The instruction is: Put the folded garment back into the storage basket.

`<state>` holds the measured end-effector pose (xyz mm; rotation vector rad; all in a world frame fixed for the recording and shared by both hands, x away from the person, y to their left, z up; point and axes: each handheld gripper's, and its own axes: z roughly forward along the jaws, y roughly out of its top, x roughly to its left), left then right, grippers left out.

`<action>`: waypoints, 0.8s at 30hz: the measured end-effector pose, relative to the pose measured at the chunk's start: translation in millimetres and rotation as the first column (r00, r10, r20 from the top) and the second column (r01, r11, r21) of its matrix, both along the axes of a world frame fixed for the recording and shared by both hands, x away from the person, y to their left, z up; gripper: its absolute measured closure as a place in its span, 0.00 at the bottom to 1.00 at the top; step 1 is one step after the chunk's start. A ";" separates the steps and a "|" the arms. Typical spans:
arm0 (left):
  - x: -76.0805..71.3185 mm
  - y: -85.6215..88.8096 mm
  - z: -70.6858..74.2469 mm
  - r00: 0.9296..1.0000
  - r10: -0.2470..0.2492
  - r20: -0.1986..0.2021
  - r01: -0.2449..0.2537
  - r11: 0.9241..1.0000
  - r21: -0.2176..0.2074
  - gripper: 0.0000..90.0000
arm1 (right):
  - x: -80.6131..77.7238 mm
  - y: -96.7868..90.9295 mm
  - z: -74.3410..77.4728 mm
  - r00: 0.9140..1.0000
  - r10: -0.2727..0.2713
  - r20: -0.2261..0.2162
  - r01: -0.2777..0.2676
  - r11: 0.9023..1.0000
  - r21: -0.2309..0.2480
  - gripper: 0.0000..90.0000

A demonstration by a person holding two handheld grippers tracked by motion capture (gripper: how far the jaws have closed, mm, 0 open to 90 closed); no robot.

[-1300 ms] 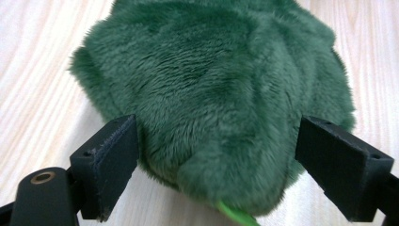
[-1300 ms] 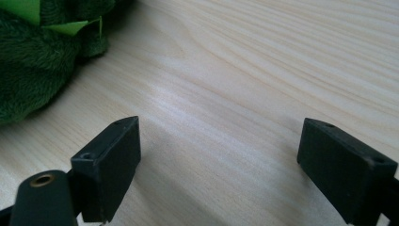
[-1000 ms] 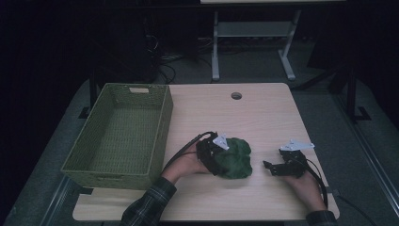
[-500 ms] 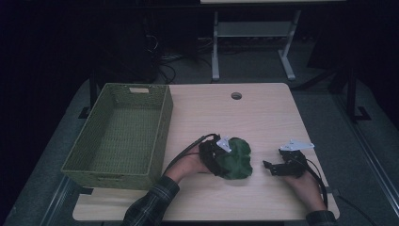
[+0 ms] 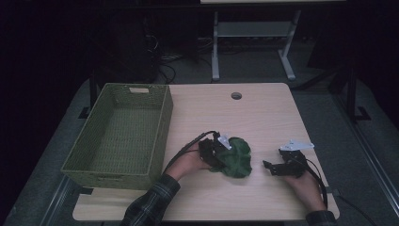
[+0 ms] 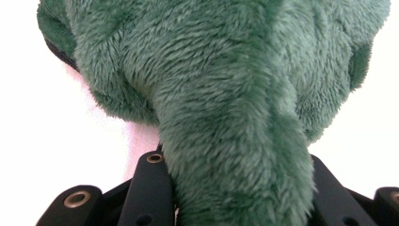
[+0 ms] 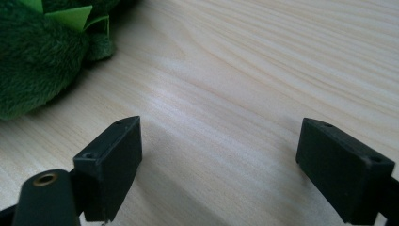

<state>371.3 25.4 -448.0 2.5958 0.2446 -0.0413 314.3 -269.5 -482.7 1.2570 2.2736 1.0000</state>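
A dark green plush toy [image 5: 236, 158] lies on the wooden table [image 5: 263, 117] near its front edge. My left gripper [image 5: 217, 150] reaches it from the left. Its jaws have just been closing, and they now pinch a thick furry part of the plush toy [image 6: 226, 117] between them; in the left gripper view the gripper [image 6: 235, 193] has fur bulging over both jaws. To the right of the toy my right gripper [image 5: 269, 167] rests low over bare wood, pointing left toward it. The right gripper [image 7: 221, 165] is open with nothing between its jaws, and the toy [image 7: 37, 61] lies apart at the upper left.
A green woven basket [image 5: 164, 122] stands on the left part of the table, nothing visible inside. A round cable hole [image 5: 236, 95] sits near the table's far edge. Beyond the table are a dark floor and a metal stand [image 5: 215, 52].
The left gripper's jaws have come together on the plush toy. Both hands and the toy have stayed in place.
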 end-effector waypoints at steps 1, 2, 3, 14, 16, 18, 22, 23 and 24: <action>0.9 0.7 1.4 1.000 0.010 -0.006 -0.010 1.000 -0.002 0.74 | 0.0 0.0 0.0 1.000 0.000 0.000 0.000 1.000 0.000 0.16; 0.9 0.7 2.6 1.000 0.012 -0.003 -0.012 1.000 0.001 0.74 | 0.0 0.0 0.1 1.000 0.001 -0.001 -0.001 1.000 0.000 0.16; 0.9 0.7 2.6 1.000 0.012 -0.003 -0.012 1.000 0.001 0.74 | 0.0 0.0 0.1 1.000 0.001 -0.001 -0.001 1.000 0.000 0.16; -4.5 13.6 40.9 0.997 0.074 0.002 -0.074 0.996 -0.054 0.74 | 1.0 0.9 -0.4 1.000 0.001 -0.012 -0.001 1.000 -0.005 0.08; -5.7 16.8 49.5 0.996 0.089 0.007 -0.089 0.995 -0.054 0.74 | 1.3 1.0 -0.4 1.000 -0.001 -0.019 0.000 1.000 -0.011 0.07; -6.7 20.9 57.8 0.994 0.108 0.010 -0.107 0.993 -0.058 0.74 | 1.7 1.4 -0.8 1.000 0.003 -0.020 -0.003 1.000 -0.014 0.05; -7.5 30.9 72.7 0.991 0.134 0.017 -0.132 0.989 -0.062 0.74 | 1.5 1.7 -0.8 1.000 0.002 -0.025 -0.002 1.000 -0.011 0.04; -7.7 33.5 75.9 0.990 0.140 0.016 -0.138 0.988 -0.064 0.74 | 1.5 1.7 -0.8 1.000 0.002 -0.025 -0.002 1.000 -0.011 0.04; -7.9 36.2 78.9 0.989 0.145 0.017 -0.144 0.987 -0.070 0.74 | 1.5 1.7 -0.9 1.000 0.002 -0.025 -0.003 1.000 -0.011 0.04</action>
